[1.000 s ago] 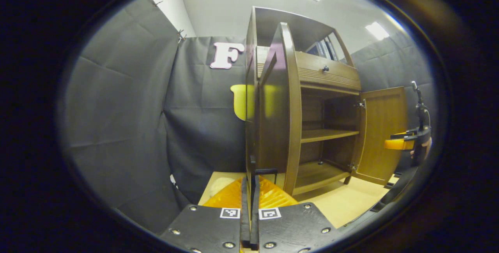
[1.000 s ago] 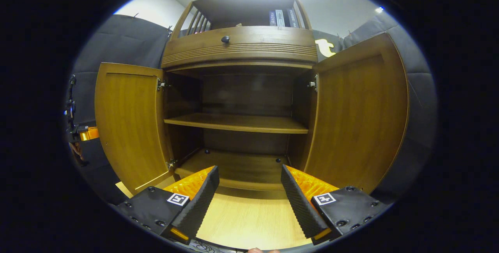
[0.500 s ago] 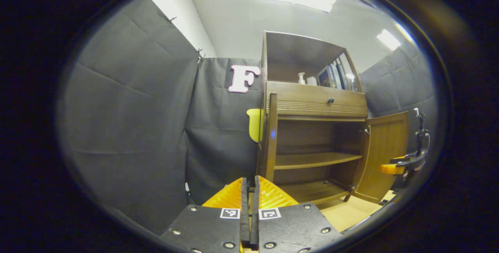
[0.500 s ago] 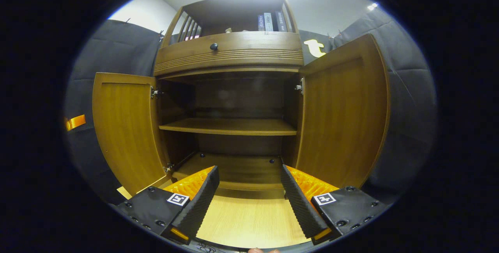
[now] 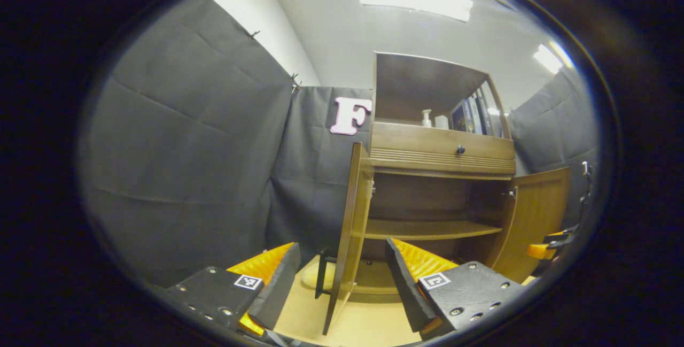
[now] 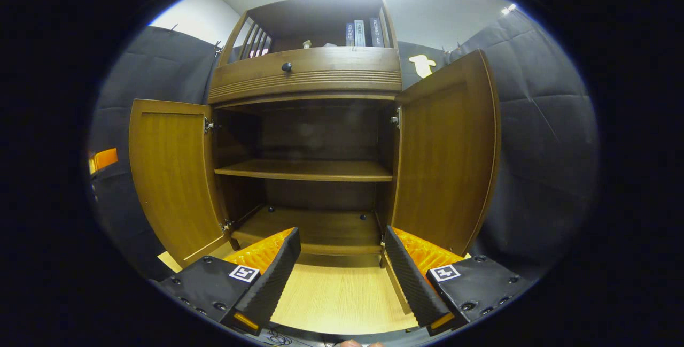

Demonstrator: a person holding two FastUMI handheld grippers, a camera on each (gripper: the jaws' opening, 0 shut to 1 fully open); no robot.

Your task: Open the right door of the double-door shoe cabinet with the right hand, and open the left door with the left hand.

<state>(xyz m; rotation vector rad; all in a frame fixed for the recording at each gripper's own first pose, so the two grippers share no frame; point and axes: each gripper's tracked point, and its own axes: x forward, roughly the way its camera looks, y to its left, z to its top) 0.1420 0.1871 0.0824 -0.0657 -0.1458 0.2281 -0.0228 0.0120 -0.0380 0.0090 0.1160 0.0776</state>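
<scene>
Cabinet point(image 6: 304, 77) stands on a pale wood floor point(image 6: 342, 299) inside the booth. Both lower doors swung wide.

Right gripper view, facing the cabinet front:
- Left door point(image 6: 173, 176) open, inner face showing, hinged at the cabinet's left side.
- Right door point(image 6: 446, 154) open, inner face showing, its lower edge close to the right tool's finger.
- Inside: one shelf point(image 6: 304, 169) across the middle, bottom board point(image 6: 310, 226) below. Nothing seen on either.
- Drawer front above the doors with a dark knob point(image 6: 286, 67).
- Top bay holds books point(image 6: 360, 32) upright at the right side.
- Right tool point(image 6: 342, 261) spread wide, fingers well apart, gripping nothing, clear of the cabinet.

Left gripper view, from off to the cabinet's left:
- Left door point(image 5: 347, 240) seen nearly edge-on, between the two fingers of the left tool point(image 5: 342, 272). Dark handle point(image 5: 320, 275) on its outer face.
- Left tool spread wide; neither finger touches the door or handle, nothing held.
- Right door point(image 5: 537, 218) open at the far side; the right tool point(image 5: 548, 245) shows just beyond it at the edge.
- Top bay: a pump bottle point(image 5: 426, 118) beside the books point(image 5: 473, 115).
</scene>
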